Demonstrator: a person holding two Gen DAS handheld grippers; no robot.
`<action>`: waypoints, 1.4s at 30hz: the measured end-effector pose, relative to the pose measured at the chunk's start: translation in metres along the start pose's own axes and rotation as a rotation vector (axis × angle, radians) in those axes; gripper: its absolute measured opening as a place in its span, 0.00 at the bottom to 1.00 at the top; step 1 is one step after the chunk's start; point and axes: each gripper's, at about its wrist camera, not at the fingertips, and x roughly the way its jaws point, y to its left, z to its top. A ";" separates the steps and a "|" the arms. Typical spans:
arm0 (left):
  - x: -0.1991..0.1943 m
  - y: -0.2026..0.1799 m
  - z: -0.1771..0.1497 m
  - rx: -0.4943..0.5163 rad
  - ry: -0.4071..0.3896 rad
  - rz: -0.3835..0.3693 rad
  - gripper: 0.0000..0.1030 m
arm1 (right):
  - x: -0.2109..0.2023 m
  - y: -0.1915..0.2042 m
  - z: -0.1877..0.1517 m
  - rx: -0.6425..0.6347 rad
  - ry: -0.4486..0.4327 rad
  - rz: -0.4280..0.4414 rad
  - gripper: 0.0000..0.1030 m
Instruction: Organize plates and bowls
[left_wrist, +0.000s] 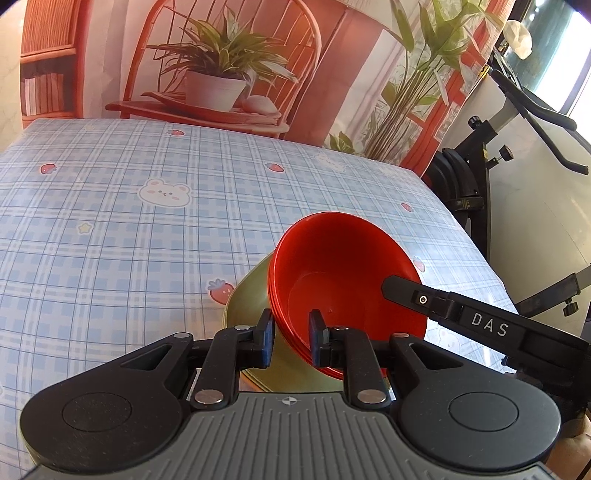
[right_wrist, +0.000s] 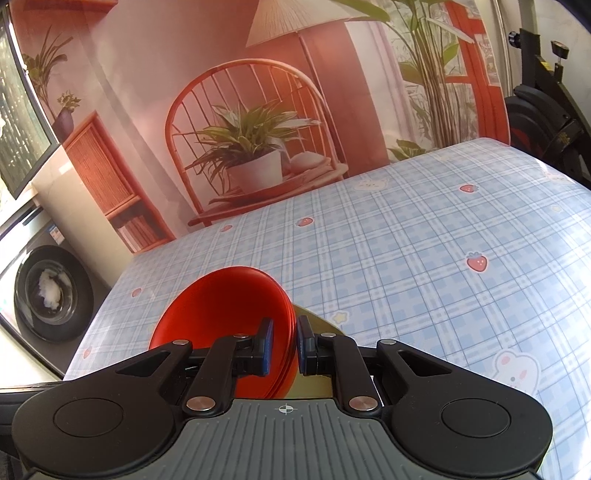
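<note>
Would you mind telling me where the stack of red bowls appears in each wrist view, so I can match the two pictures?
Left wrist view: the red bowls sit lower centre-right, rim clamped by the left gripper.
Right wrist view: the red bowls sit lower centre-left, rim clamped by the right gripper.
Shared landmark: the potted plant on the backdrop.

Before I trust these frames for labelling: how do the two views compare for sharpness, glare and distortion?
Left wrist view: sharp; the red bowls are crisp, the tablecloth bulges with fisheye curve, and the dark corners are lens edge. Right wrist view: the red bowls look soft at the rim, and a hazy reddish wash covers the backdrop; the tablecloth curves likewise.
</note>
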 end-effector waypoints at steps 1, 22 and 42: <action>0.001 0.001 -0.001 -0.002 0.004 0.002 0.20 | 0.001 0.000 -0.002 0.001 0.004 -0.001 0.13; 0.012 0.003 -0.002 -0.008 0.047 0.025 0.20 | 0.019 -0.008 -0.009 0.035 0.072 -0.009 0.13; -0.015 -0.009 0.003 0.062 -0.056 0.111 0.55 | 0.006 -0.001 -0.003 -0.033 0.028 -0.037 0.32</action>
